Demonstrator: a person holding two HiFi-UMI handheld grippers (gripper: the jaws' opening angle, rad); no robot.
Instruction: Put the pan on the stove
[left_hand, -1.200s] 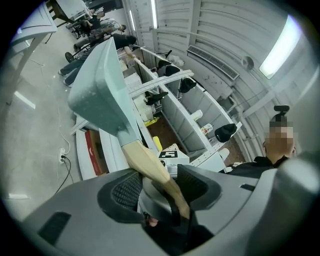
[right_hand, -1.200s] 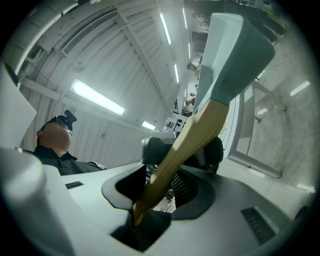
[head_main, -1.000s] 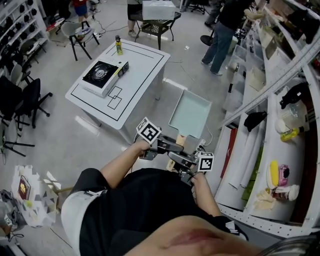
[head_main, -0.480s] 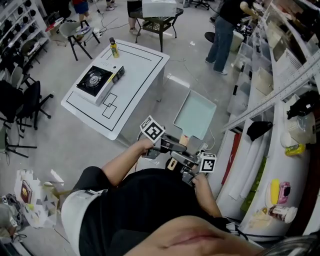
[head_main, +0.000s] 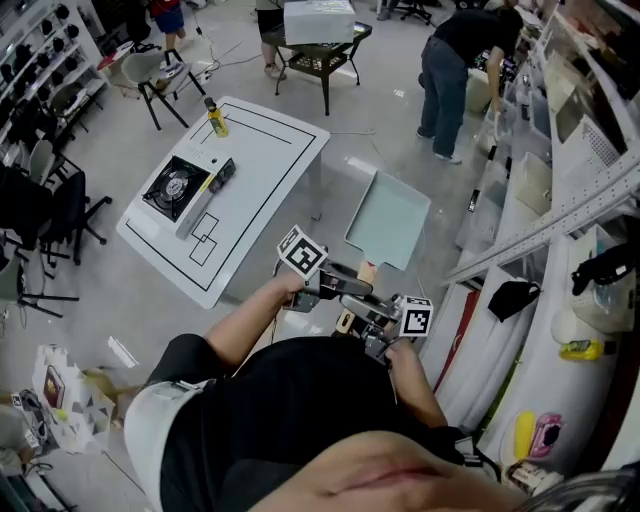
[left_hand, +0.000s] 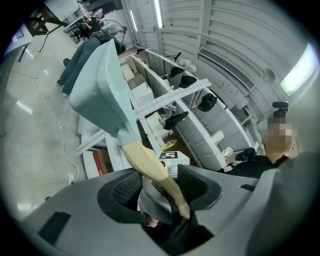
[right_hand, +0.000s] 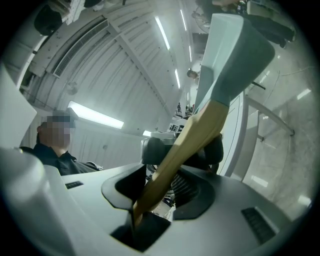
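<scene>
Pan (head_main: 388, 218): pointing away from the person, handle (head_main: 364, 276) lying nearest them.
Left tool (left_hand: 159, 181): gripping the handle.
Right tool (right_hand: 172, 172): gripping the handle.
Stove (head_main: 180, 187): sitting on the tabletop (head_main: 262, 165).

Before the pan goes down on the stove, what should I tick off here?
1. left gripper shut on the wooden handle of the pan: ok.
2. right gripper shut on the same handle: ok.
3. pan empty: ok.
4. stove burner bare: ok.
5. yellow bottle apart from the stove, at the table corner: ok.
6. pan over the stove: not ok, it hangs over the floor beside the table.
</scene>
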